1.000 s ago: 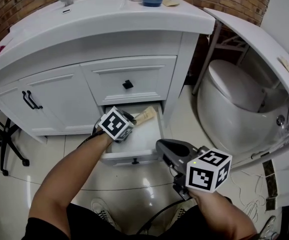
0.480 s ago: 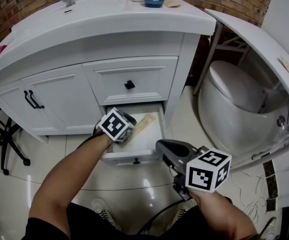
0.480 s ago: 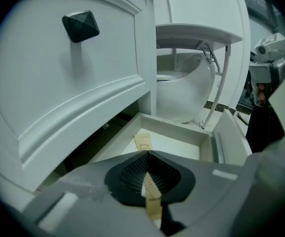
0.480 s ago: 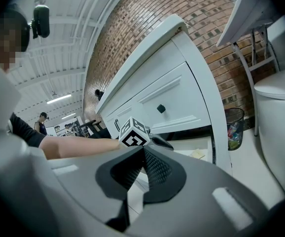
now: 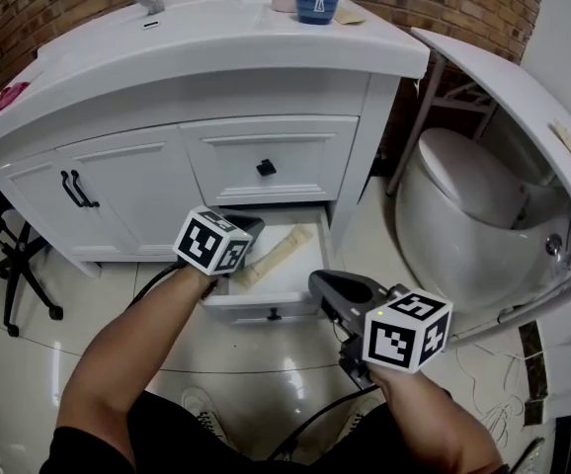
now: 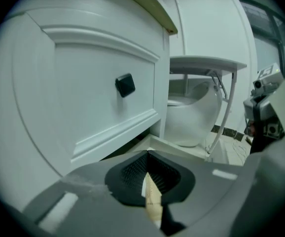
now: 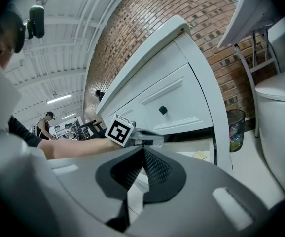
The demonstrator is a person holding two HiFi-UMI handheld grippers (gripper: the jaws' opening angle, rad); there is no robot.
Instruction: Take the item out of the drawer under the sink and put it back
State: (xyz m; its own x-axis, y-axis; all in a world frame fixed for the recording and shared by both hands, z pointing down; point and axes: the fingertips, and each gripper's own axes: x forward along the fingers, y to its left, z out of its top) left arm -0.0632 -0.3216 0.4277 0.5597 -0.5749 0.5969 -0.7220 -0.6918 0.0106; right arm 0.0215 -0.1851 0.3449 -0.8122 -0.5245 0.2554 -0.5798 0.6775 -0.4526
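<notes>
Left gripper view showed the item (image 6: 152, 201), a thin tan strip, edge-on between my pads; my left gripper (image 6: 147, 157) had just been closing its jaws and was clamped on one end of the strip, with no gap left to either side; from the head view the item (image 5: 274, 255) ran out slantwise from that grip over the open drawer (image 5: 266, 305), low inside it, and I could not tell whether its far end was clear of the drawer floor.

As I judged it, a grip so near one end would let the strip swing, so the lift needed to be slow and straight up; the free end had to clear the drawer's right wall, and my knuckles had to stay below the upper drawer (image 5: 266, 141) and its black knob (image 5: 266, 168) just above.

My right gripper (image 5: 317, 286) hung just beside the drawer's front corner, jaws together on nothing; it was best kept there, out of the path; the toilet (image 5: 463, 205) stood well apart.
</notes>
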